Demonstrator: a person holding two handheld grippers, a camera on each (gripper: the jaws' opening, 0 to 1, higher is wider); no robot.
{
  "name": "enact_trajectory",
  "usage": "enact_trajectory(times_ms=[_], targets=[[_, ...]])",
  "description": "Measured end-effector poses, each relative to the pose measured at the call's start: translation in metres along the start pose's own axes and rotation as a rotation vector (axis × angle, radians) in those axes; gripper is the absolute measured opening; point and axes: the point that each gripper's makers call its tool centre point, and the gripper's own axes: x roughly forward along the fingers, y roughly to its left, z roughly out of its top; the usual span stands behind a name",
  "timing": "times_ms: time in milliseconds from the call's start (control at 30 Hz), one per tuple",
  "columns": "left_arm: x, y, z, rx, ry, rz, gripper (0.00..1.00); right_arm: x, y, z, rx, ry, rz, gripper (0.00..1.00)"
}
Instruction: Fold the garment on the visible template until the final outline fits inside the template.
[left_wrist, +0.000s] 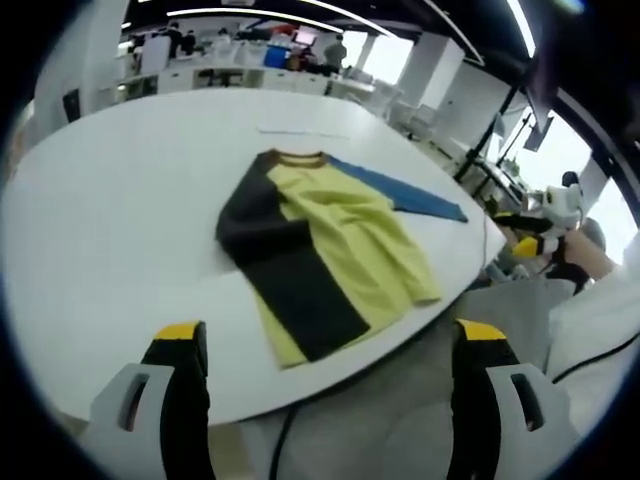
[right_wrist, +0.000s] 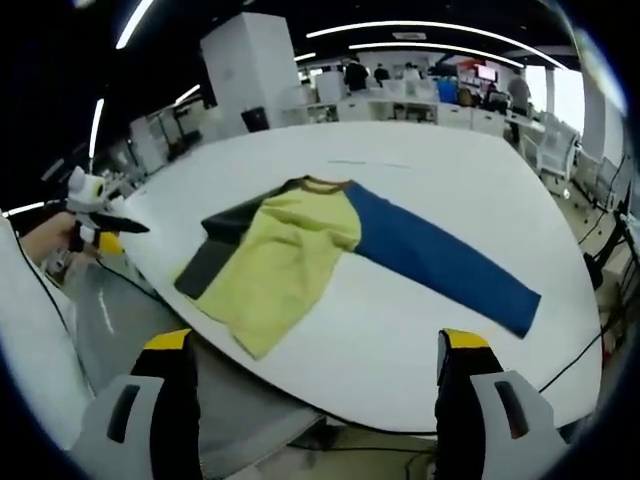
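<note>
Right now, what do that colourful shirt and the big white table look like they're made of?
The shirt looks like soft matte knit fabric, perhaps cotton: it lies limp and wrinkles, with its blue sleeve lying flat. The table looks like smooth white laminate or painted board, faintly glossy; which one is unclear.

Left yellow-tipped grey two-jaw gripper (left_wrist: 328, 345): jaws wide apart, nothing between them, hanging in air off near edge of table, touching nothing.

Right yellow-tipped grey two-jaw gripper (right_wrist: 312, 350): jaws wide apart too, nothing held, also in air off table edge. Seen in left gripper view at far right, white and yellow, gripped by person's hand (left_wrist: 598, 255).
</note>
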Motion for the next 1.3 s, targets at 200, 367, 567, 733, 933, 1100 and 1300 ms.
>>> enact_trajectory(times_ms=[200,367,567,733,933,1100,1300], targets=[[0.008,-0.007,-0.002,0.018,0.01,-0.012,0.96,0.001,-0.001,0.001,0.009,-0.005,-0.003,1.0],[0.02,-0.01,-0.006,0.042,0.033,-0.024,0.92,0.002,0.002,-0.001,0.017,-0.006,0.0,1.0],[0.036,-0.015,-0.017,0.094,0.076,-0.038,0.83,0.002,0.002,-0.004,0.033,-0.006,-0.003,1.0],[0.052,-0.016,-0.024,0.132,0.099,-0.056,0.74,0.002,0.0,-0.005,0.043,-0.008,-0.011,1.0],[0.068,-0.028,-0.031,0.162,0.123,-0.092,0.62,0.003,0.001,-0.007,0.055,-0.006,-0.013,1.0],[0.078,-0.033,-0.032,0.173,0.128,-0.106,0.53,0.004,0.002,-0.008,0.062,-0.003,-0.014,1.0],[0.088,-0.036,-0.039,0.211,0.154,-0.107,0.47,0.002,-0.001,-0.007,0.071,-0.009,-0.023,1.0]])
